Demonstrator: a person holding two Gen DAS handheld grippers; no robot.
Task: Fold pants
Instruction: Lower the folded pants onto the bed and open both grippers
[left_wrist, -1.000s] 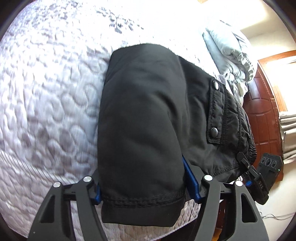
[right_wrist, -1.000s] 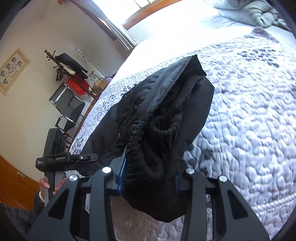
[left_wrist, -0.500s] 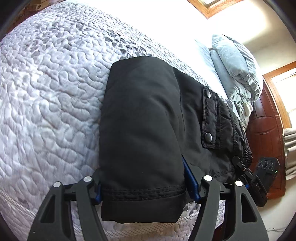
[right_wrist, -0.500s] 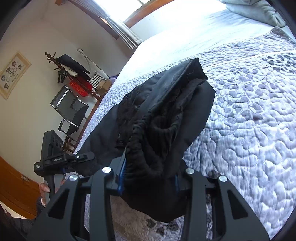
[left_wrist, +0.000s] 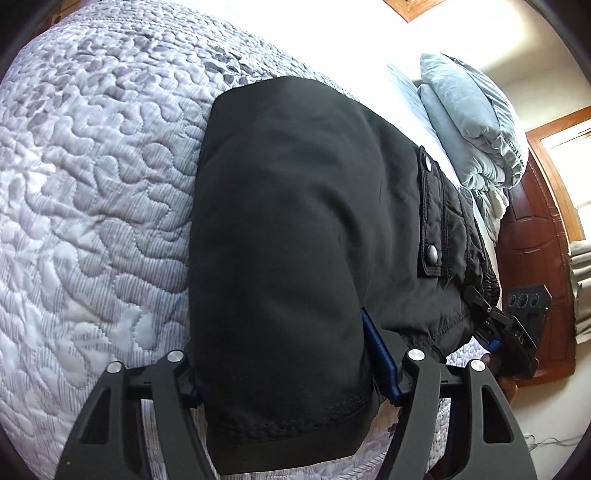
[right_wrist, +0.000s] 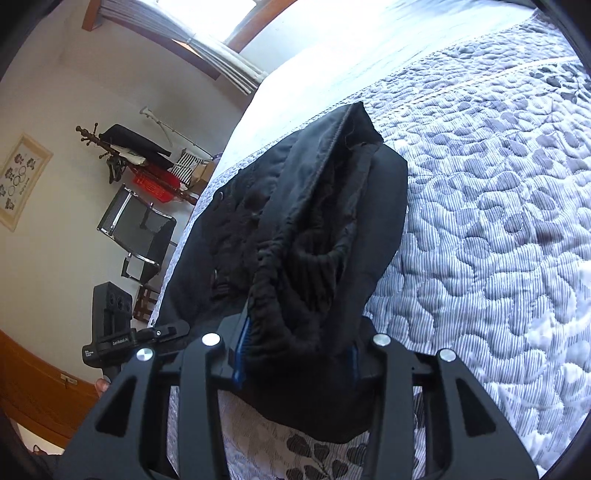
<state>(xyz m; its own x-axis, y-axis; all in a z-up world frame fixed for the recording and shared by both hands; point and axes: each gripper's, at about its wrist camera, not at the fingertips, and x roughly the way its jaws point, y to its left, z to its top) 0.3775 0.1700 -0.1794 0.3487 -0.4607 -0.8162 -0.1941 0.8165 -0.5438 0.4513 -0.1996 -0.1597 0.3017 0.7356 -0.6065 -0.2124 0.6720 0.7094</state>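
We hold the black pants (left_wrist: 295, 229) at two spots, and they lie folded on the bed's gray quilt (left_wrist: 92, 166), near its edge. Our left gripper (left_wrist: 284, 373) has its two fingers squeezed on the hem end of the pants. The cloth fills the gap between the fingers, and a bit hangs down past them. Our right gripper (right_wrist: 295, 354) is squeezed on the bunched waist end, where the stretchy band makes wrinkles. That end also hangs a little over the side of the bed.

A pocket flap (left_wrist: 430, 218) with two shiny snaps shows on the top of the pants. Light blue pillows (left_wrist: 472, 122) sit at the far end of the bed. From the right wrist camera we see a black chair (right_wrist: 140, 229) by the wall, a coat rack (right_wrist: 122, 155) and a framed picture (right_wrist: 20, 181) on the wall.
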